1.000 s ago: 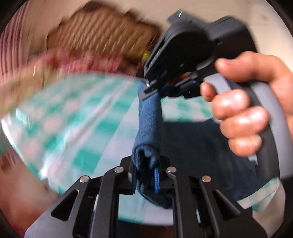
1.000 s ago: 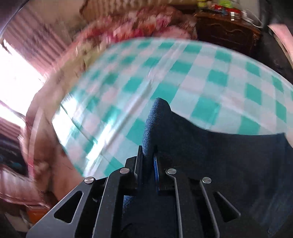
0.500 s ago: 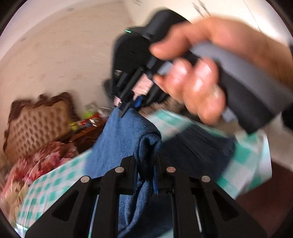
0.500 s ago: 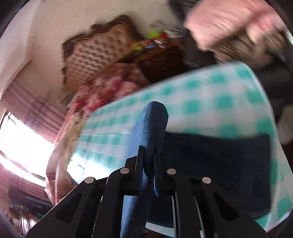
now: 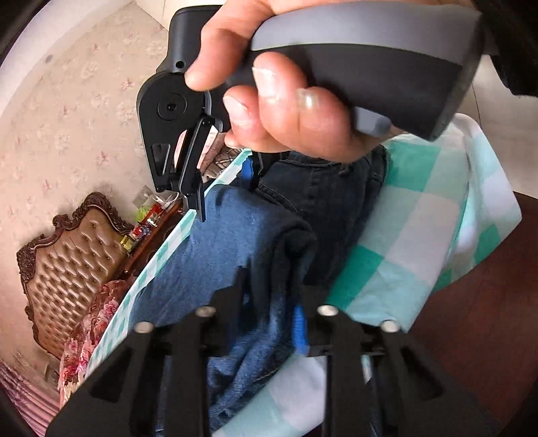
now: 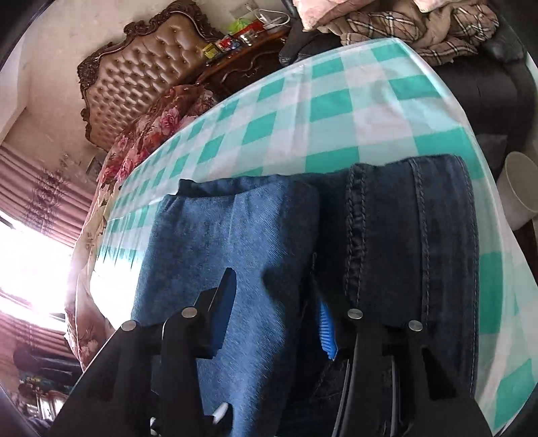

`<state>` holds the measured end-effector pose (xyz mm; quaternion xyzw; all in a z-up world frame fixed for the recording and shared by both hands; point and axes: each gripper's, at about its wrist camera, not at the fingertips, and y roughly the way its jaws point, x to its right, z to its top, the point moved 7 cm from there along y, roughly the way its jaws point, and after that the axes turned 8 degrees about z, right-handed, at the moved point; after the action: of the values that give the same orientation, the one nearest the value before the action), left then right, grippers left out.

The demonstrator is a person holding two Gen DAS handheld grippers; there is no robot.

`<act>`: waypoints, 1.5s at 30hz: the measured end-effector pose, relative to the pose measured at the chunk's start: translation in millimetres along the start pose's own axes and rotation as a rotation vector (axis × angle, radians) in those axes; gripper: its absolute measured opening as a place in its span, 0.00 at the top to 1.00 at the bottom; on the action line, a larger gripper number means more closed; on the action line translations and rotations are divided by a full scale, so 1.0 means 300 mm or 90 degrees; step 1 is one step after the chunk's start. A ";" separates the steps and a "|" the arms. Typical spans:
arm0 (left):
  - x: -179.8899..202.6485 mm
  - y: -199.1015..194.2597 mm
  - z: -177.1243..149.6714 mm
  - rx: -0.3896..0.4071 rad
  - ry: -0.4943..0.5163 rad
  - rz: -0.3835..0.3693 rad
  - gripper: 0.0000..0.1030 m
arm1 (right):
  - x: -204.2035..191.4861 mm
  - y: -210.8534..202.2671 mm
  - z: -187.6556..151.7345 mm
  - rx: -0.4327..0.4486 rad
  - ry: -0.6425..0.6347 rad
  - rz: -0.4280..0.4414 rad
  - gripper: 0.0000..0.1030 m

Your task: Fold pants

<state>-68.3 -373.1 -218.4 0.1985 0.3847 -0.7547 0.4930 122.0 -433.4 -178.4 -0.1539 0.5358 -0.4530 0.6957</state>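
Observation:
Blue denim pants [image 6: 232, 235] lie on a green-and-white checked tablecloth [image 6: 336, 101], folded over so a lighter layer rests beside the darker waistband part [image 6: 420, 235]. My right gripper [image 6: 272, 295] stands open over the folded layer, fingers spread with cloth between them. My left gripper [image 5: 269, 295] is open around a thick fold of the pants [image 5: 235, 242]. The right gripper also shows in the left wrist view [image 5: 228, 188], held by a hand just above the pants.
The table's corner with hanging cloth [image 5: 470, 218] is at the right. A tufted brown headboard [image 6: 134, 77] and a floral quilt [image 6: 151, 134] lie behind. A dark sofa with piled clothes [image 6: 420, 30] and a white bucket [image 6: 517, 188] stand at the right.
Both grippers carried the pants' end over onto the rest of the pants, came down to the table, and their fingers have spread apart from the pinched fold.

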 end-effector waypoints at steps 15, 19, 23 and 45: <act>-0.078 -0.030 0.293 0.114 0.054 0.125 0.89 | -0.095 -0.291 0.163 0.067 -0.123 -0.021 0.92; 0.047 0.020 0.321 0.109 0.088 0.083 0.89 | 0.080 -0.277 0.144 0.060 -0.077 -0.032 0.92; 0.176 0.094 0.284 0.086 0.158 0.043 0.89 | 0.222 -0.217 0.092 0.044 -0.032 -0.038 0.92; -0.272 0.124 0.262 0.047 -0.190 -0.205 0.48 | 0.311 -0.395 0.049 0.213 -0.016 -0.203 0.59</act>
<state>6.8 -393.9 -128.0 0.0385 0.3059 -0.8583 0.4103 81.3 -575.9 -146.3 -0.1247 0.4134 -0.6378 0.6378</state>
